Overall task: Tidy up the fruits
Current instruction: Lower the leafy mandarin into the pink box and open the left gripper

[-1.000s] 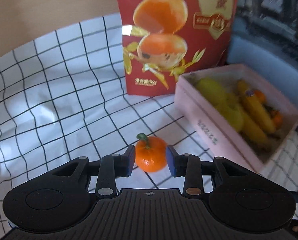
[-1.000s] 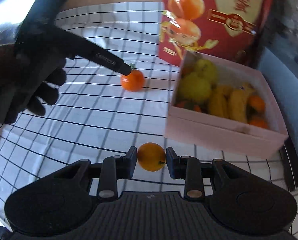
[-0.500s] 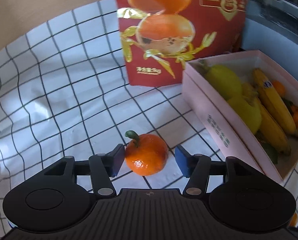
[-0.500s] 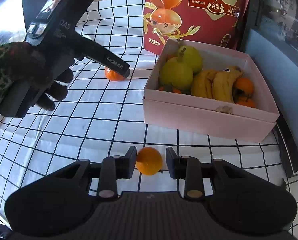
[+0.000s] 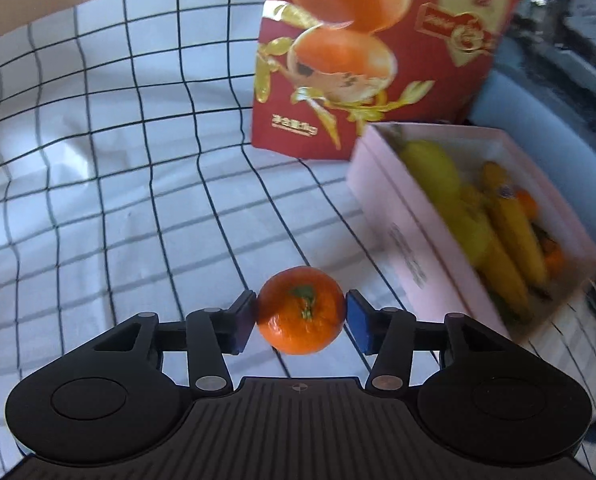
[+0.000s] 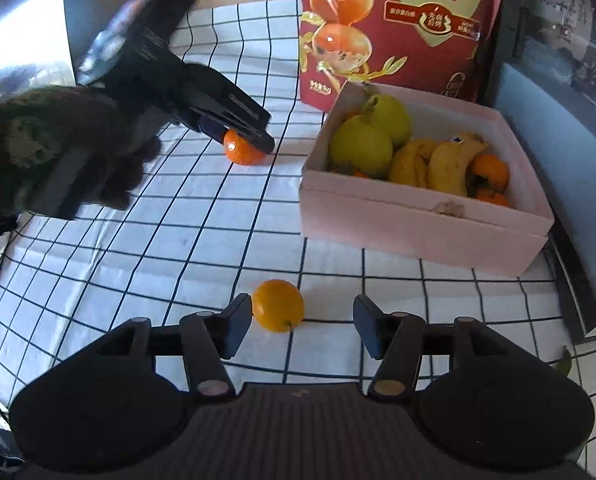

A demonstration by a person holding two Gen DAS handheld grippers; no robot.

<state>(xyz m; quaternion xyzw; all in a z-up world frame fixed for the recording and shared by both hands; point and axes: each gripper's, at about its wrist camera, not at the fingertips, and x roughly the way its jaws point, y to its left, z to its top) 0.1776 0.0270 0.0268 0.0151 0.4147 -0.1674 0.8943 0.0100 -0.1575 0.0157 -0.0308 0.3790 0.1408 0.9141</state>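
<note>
Left wrist view: nearest the lens, the left gripper (image 5: 301,316) is seen closed on a small round orange mandarin with a green stem (image 5: 301,309), both blue pads being pressed against its sides. Whether the fruit is lifted clear of the white black-grid cloth (image 5: 137,208) spread over the bench cannot be told; in the right wrist view the same mandarin (image 6: 243,150) appears to sit on or just above the cloth under the black tool held by a gloved hand (image 6: 77,148).

In the right wrist view, the right gripper (image 6: 302,322) is held wide open and nothing is grasped. A smooth round yellow-orange citrus fruit (image 6: 278,305) lies on the cloth between the fingers, touching or almost touching the left finger and well apart from the right one.

Farther off and to the right, an open pale pink cardboard box (image 6: 418,228) is found, already loaded with yellow-green pears (image 6: 362,146), yellow bananas (image 6: 446,164) and several small orange fruits (image 6: 490,168). Behind the box a tall red printed bag showing oranges (image 6: 394,24) is stood upright.

The task is judged to be mostly done: most fruit is in the box, and two loose pieces are left, one gripped and one not yet grasped. Both remain to be carried right and far into the box.
</note>
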